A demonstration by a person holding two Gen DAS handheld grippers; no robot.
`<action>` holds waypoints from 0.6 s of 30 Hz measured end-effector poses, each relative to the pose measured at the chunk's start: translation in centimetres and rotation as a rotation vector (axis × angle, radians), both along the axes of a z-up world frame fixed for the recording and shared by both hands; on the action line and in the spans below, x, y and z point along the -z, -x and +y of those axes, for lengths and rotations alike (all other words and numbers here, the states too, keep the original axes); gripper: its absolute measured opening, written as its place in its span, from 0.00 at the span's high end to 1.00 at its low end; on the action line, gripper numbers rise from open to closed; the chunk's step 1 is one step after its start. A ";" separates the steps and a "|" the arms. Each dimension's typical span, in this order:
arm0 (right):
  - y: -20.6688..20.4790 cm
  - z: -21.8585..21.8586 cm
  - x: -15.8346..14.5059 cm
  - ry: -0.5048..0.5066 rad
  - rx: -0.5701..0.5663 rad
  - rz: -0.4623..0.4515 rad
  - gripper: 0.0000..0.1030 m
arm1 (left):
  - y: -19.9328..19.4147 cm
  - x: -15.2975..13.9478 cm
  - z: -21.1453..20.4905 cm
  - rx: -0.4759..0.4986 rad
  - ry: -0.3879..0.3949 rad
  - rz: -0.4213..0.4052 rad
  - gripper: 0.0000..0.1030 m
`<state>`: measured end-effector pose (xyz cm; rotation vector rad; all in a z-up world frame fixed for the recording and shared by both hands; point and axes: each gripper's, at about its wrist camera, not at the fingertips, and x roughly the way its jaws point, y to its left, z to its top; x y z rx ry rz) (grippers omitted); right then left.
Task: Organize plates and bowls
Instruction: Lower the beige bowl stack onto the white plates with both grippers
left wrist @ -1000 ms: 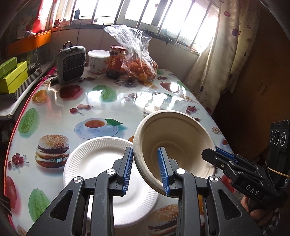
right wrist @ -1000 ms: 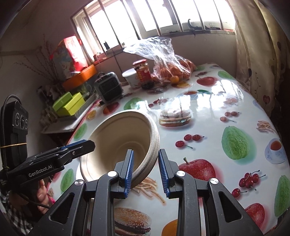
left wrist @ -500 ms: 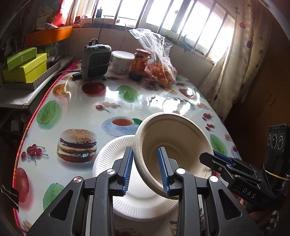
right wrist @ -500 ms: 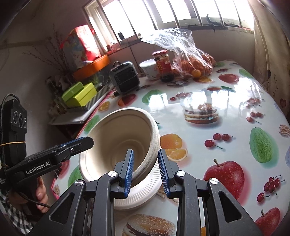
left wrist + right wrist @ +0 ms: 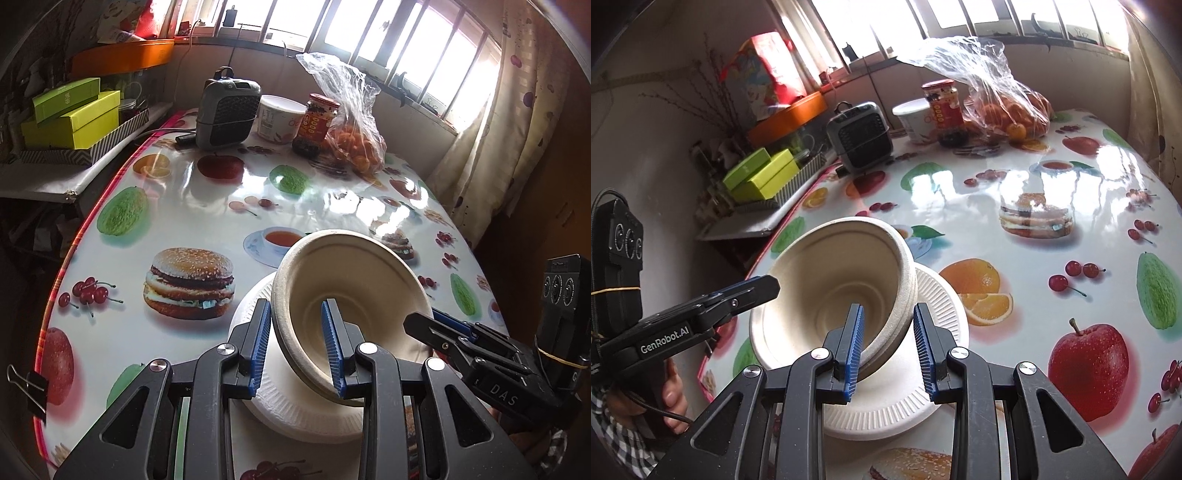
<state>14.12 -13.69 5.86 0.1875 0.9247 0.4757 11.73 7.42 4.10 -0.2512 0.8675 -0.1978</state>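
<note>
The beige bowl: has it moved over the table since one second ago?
Yes. The beige bowl has come nearer to the white plate and now hangs right above it; earlier it was beside it.

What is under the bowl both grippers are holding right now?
The white ribbed paper plate lies on the table under the bowl. Its rim shows around the bowl; its center is covered, so whether the bowl's base touches it is hidden.
</note>
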 end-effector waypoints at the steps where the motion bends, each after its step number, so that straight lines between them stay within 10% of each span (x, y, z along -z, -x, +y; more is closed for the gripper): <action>1: -0.1 0.1 0.1 0.001 0.000 0.003 0.74 | 0.0 0.1 0.1 0.000 0.002 0.003 0.71; 18: -0.6 0.3 0.8 0.013 0.002 0.014 0.74 | -0.6 1.3 0.3 0.002 0.010 0.023 0.71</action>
